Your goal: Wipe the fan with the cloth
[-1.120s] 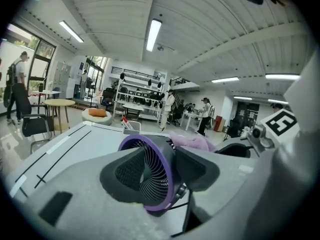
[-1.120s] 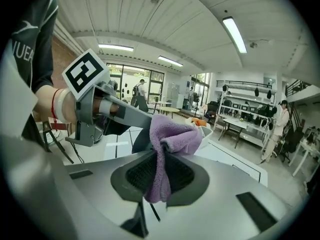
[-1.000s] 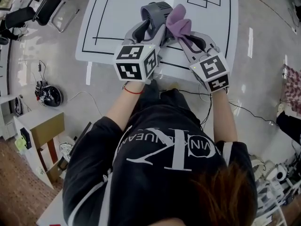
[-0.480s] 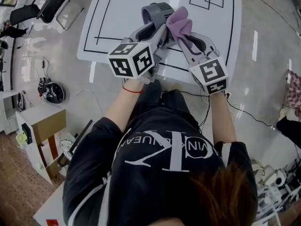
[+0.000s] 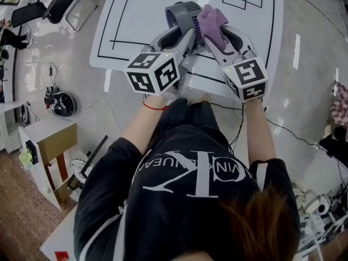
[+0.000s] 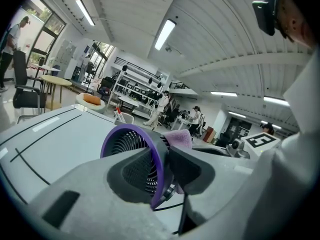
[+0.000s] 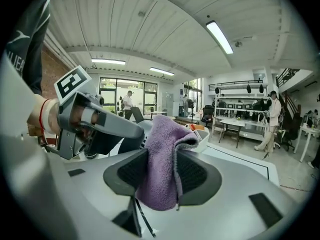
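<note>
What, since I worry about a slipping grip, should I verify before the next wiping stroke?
1. Left tool gripping the fan: ok. Its jaws have just been closing, and the purple rim is clamped between them.
2. Right tool gripping the cloth: ok. The folded cloth is pinched between the pads.
3. Cloth pressed against the fan: cannot tell. It sits right beside the rim, but contact is unclear.
4. Fan resting on the table or lifted off it: cannot tell.
</note>
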Available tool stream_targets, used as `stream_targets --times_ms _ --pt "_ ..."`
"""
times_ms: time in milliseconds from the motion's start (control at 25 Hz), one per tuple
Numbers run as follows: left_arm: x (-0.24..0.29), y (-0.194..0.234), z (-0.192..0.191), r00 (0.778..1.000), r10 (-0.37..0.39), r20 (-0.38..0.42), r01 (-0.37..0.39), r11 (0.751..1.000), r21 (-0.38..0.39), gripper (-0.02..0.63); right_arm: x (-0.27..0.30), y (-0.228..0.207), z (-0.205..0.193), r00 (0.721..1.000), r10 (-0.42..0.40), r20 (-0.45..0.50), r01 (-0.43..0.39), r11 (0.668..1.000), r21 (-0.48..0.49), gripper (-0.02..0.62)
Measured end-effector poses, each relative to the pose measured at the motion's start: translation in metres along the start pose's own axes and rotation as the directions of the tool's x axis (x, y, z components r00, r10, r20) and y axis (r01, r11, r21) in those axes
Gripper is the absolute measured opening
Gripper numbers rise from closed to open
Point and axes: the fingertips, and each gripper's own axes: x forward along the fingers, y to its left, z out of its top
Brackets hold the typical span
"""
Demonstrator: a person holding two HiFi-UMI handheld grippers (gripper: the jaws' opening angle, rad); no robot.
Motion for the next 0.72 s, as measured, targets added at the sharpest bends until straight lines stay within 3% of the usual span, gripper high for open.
stream_targets --times_ms 200,280,720 --pt "0.000 0.002 0.000 1.000 -0.026 0.001 0.026 0.999 -0.035 0.113 0.005 -0.004 -0.004 0.998 0.061 0.028 -0.064 0.990 0.122 0.176" --pt "-0.007 0.007 0.002 0.999 -0.036 0.022 0.037 0.996 -0.084 0.105 0.005 -0.003 0.000 0.995 0.076 0.063 -0.086 0.981 0.173 0.104" --pt "-0.057 0.060 0.008 0.999 0.007 0.043 -0.001 0.990 -0.138 0.110 0.031 0.016 0.033 0.989 0.091 0.114 -0.108 0.982 0.157 0.075"
